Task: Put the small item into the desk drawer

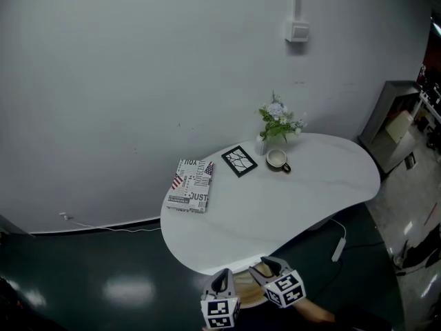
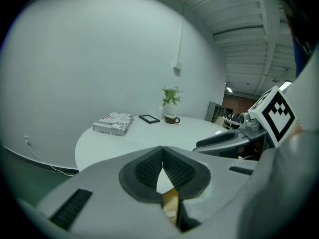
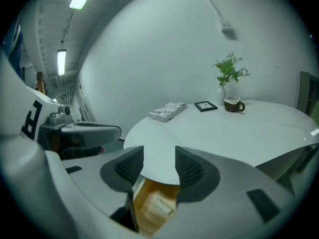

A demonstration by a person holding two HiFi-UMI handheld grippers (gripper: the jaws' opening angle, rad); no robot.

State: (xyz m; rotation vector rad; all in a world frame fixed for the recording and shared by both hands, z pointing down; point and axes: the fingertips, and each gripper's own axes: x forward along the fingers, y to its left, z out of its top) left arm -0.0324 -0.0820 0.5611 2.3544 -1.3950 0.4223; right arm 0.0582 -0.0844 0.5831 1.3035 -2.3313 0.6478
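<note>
The desk drawer (image 3: pixel 141 197) stands pulled out under the near edge of the white table (image 3: pixel 239 133); its light wood inside shows in both gripper views. A small pale rectangular item (image 3: pixel 159 206) lies in it. My right gripper (image 3: pixel 159 164) hovers over the drawer, open, nothing between its pads. My left gripper (image 2: pixel 162 152) is shut, pads touching at the tips and empty, with the drawer's wood (image 2: pixel 171 203) showing below. In the head view both grippers sit at the table's front edge, left gripper (image 1: pixel 222 278) beside right gripper (image 1: pixel 267 266), the drawer (image 1: pixel 248 296) between them.
At the table's back stand a printed book (image 1: pixel 190 184), a black picture frame (image 1: pixel 239 161), a brown cup (image 1: pixel 278 160) and a small vase of flowers (image 1: pixel 278 124). A white cable (image 1: pixel 339 243) hangs at the right. Dark floor surrounds the table.
</note>
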